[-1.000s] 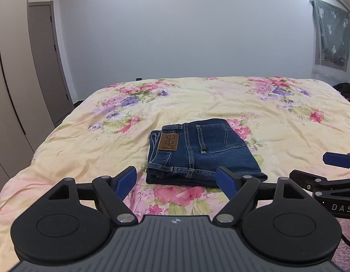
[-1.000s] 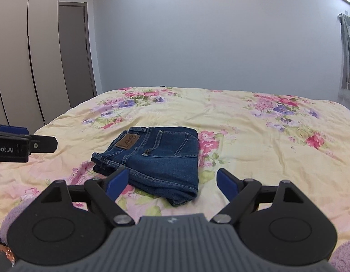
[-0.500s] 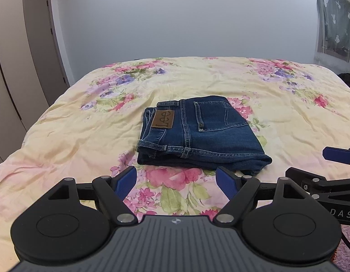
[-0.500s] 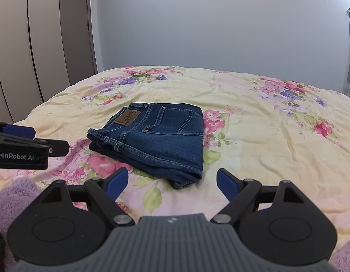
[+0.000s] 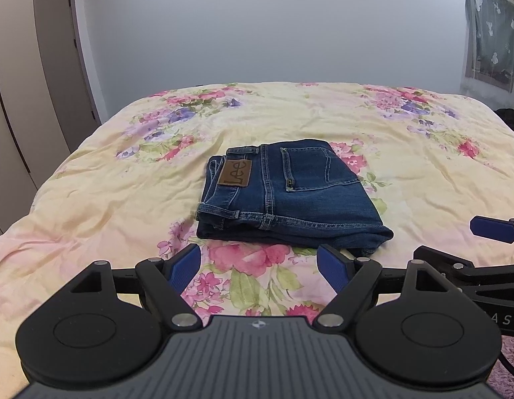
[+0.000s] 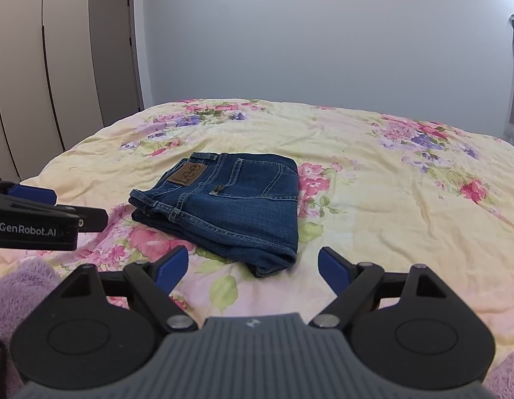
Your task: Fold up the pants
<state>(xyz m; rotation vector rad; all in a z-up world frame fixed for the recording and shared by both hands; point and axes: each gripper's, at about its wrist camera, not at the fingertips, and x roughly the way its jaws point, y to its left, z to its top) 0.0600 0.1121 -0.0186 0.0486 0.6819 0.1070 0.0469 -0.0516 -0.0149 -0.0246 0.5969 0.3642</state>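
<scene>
Dark blue jeans point(image 5: 290, 199) lie folded into a compact stack on the flowered bedspread point(image 5: 406, 153), brown leather label up. They also show in the right wrist view point(image 6: 230, 202). My left gripper point(image 5: 261, 264) is open and empty, held just short of the stack's near edge. My right gripper point(image 6: 253, 266) is open and empty, near the stack's near right corner. The right gripper shows at the right edge of the left wrist view point(image 5: 489, 229), and the left gripper at the left edge of the right wrist view point(image 6: 40, 212).
Wardrobe doors point(image 6: 40, 66) and a grey door point(image 6: 115, 46) stand left of the bed. A green curtain point(image 5: 493, 30) hangs at the far right. Purple fluffy fabric point(image 6: 20, 282) lies at the bed's near edge.
Both views have shifted: the folded jeans sit lower and closer in the frames than a second ago. Both grippers stay open and empty. The jeans have not moved on the bed.
</scene>
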